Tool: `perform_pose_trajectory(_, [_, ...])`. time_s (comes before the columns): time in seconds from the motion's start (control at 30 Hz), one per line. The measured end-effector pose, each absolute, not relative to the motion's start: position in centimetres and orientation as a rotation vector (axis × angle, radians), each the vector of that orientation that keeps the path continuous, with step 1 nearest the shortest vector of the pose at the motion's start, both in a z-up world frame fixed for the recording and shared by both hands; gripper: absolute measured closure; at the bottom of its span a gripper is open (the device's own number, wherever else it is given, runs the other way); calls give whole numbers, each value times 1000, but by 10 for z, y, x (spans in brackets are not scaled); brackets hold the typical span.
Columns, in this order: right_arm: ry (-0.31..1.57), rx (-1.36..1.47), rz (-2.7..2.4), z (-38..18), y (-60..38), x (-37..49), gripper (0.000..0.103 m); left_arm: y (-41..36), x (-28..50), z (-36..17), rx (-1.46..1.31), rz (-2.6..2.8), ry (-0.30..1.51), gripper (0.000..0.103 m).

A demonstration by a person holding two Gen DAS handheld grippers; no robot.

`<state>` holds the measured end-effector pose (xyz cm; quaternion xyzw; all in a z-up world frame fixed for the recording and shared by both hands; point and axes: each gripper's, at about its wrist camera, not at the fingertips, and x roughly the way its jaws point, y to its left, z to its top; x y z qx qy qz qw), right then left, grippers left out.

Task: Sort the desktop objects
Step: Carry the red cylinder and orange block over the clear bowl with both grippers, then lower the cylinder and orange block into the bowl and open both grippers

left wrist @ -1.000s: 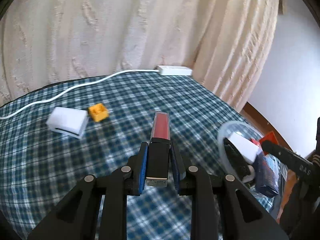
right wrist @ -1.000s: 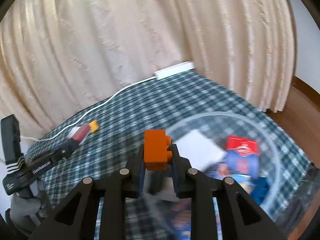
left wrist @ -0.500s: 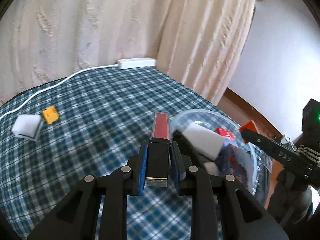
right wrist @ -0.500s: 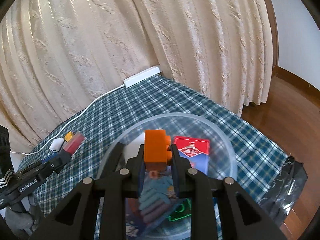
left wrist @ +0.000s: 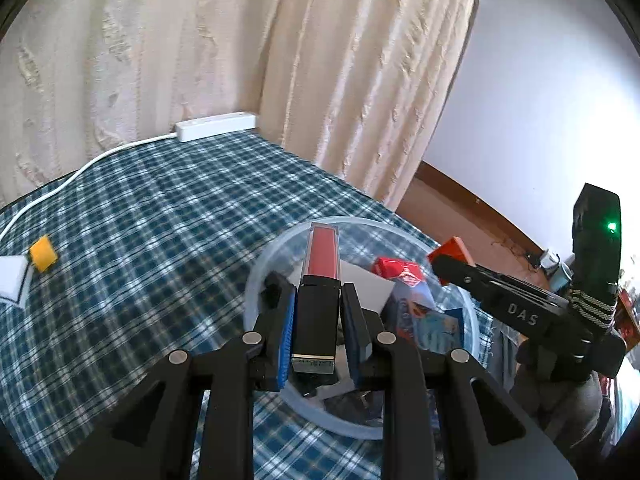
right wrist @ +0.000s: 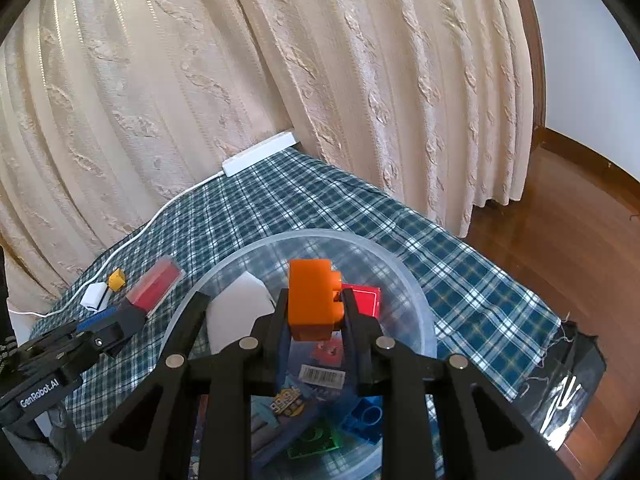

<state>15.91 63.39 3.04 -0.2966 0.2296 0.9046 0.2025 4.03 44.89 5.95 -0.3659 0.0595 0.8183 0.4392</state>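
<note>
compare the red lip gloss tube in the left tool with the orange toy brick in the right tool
The red lip gloss tube with a black cap is long, slim and see-through at its far end; the orange plastic toy brick is short, blocky and opaque. The tube is clamped by its cap, the brick by its lower half. Both are held over the clear round bowl.

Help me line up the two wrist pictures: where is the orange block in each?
Left wrist: orange block at right, in the right gripper, beside the clear bowl.
Right wrist: orange block at centre, above the bowl.
Shared landmark: white power strip by the curtain.
</note>
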Motion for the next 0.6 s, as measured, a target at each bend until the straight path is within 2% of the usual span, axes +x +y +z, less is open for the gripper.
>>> perform_pose_trajectory(0.6, [667, -841, 2513, 24, 645, 164, 77, 474, 45, 49, -947, 1968, 144, 79])
